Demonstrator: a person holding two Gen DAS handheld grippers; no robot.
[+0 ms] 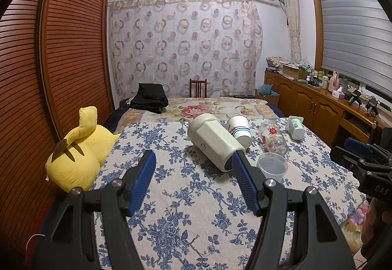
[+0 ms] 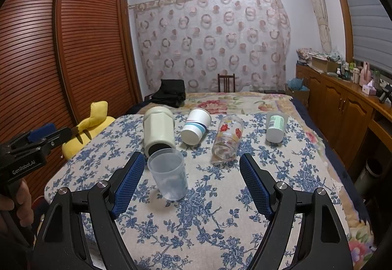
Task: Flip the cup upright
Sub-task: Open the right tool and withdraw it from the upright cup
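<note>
Several cups are on the blue-flowered cloth (image 2: 196,216). A clear plastic cup (image 2: 169,174) stands upright, also in the left wrist view (image 1: 272,167). A cream mug (image 2: 158,131) (image 1: 215,142), a striped paper cup (image 2: 196,129) (image 1: 240,131), a flowered glass (image 2: 227,142) (image 1: 273,137) and a small green-labelled cup (image 2: 274,127) (image 1: 296,127) lie on their sides behind it. My right gripper (image 2: 191,172) is open and empty, with the clear cup near its left finger. My left gripper (image 1: 193,164) is open and empty, its right fingertip by the cream mug's mouth.
A yellow plush toy (image 1: 78,154) lies at the cloth's left edge by the slatted wardrobe (image 1: 61,49). The bed with black clothing (image 1: 149,98) extends behind. A wooden cabinet (image 2: 343,103) with small items runs along the right wall.
</note>
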